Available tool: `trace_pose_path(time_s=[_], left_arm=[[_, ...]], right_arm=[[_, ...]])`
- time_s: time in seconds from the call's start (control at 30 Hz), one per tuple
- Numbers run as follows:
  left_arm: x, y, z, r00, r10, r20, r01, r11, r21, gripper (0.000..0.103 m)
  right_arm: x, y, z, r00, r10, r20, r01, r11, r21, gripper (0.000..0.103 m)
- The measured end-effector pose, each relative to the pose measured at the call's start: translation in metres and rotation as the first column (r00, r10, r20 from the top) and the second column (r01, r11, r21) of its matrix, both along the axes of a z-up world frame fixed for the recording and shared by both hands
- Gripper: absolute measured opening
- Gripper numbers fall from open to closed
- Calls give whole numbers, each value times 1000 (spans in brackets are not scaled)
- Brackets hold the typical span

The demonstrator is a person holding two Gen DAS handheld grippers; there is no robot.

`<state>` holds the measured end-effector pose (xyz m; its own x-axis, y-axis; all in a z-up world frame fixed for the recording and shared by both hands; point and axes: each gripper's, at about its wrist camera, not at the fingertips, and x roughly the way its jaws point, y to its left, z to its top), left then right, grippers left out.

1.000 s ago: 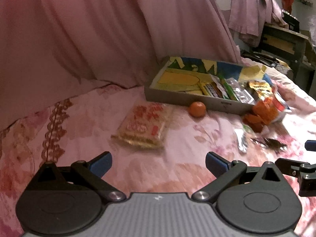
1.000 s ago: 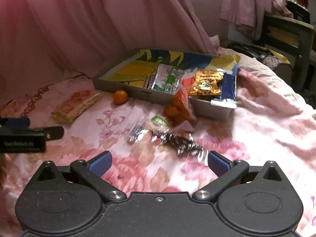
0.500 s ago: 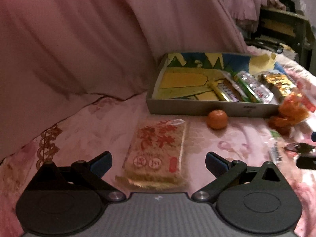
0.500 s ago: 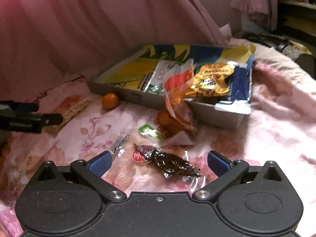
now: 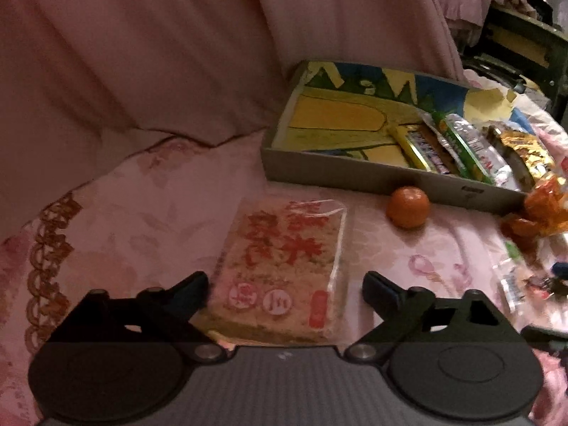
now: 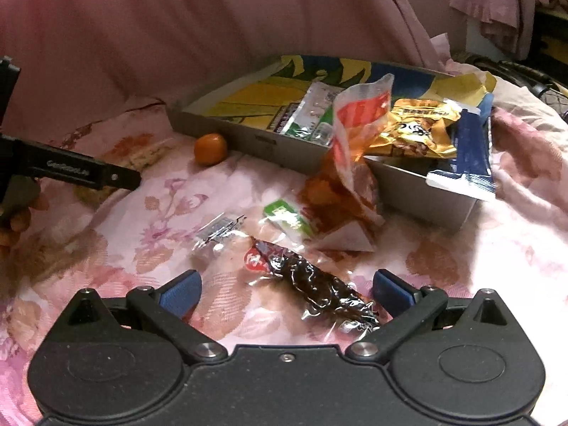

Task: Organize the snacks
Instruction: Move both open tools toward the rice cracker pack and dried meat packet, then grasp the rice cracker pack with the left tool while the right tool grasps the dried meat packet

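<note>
My left gripper is open, its fingers on either side of a flat rice-cracker pack with red lettering lying on the pink bedspread. My right gripper is open around a dark snack in clear wrap. A grey cardboard box with a yellow and blue lining holds several snack packs; it also shows in the right wrist view. A small orange lies in front of the box. An orange-red bag leans on the box wall.
A green-labelled sachet and a clear wrapper lie on the bedspread near the dark snack. A pink curtain hangs behind the box. Dark furniture stands at the far right. The left gripper shows in the right wrist view.
Both grippers have moved forward and down. The cracker pack now sits between the left fingers, and the dark snack between the right fingers. Both stay open.
</note>
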<state>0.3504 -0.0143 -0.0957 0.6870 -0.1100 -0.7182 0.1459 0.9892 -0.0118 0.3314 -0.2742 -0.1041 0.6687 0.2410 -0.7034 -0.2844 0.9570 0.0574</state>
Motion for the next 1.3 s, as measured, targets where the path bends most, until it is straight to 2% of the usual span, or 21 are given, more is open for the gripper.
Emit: trace_pose_path(time_s=[0.13, 0.23, 0.5, 0.67, 0.83, 1.0, 1.3], left_arm=[[2, -3, 3, 1000, -5, -14, 4, 1000, -19, 81], [1, -9, 5, 1000, -18, -20, 18, 1000, -21, 78], [-22, -28, 4, 997, -75, -22, 73, 996, -50, 78], [-42, -34, 3, 994, -103, -29, 101, 993, -60, 78], [-68, -43, 1, 993, -118, -5, 118, 993, -10, 78], [-83, -45, 0, 996, -91, -1, 91, 996, -21, 78], [-85, -44, 0, 998, -57, -5, 56, 998, -28, 78]], right_arm=[[-3, 5, 2, 1000, 16, 0, -16, 1000, 17, 102], [-6, 10, 4, 999, 30, 11, -31, 999, 26, 98], [-10, 17, 9, 998, 53, 34, -54, 998, 19, 86], [-15, 28, 10, 995, 100, 31, -97, 992, -79, 79], [-26, 38, 13, 988, 155, 0, -154, 980, -129, 78], [-39, 42, 16, 979, 199, -38, -202, 972, -121, 78], [-31, 35, 11, 990, 140, -19, -141, 986, -85, 78]])
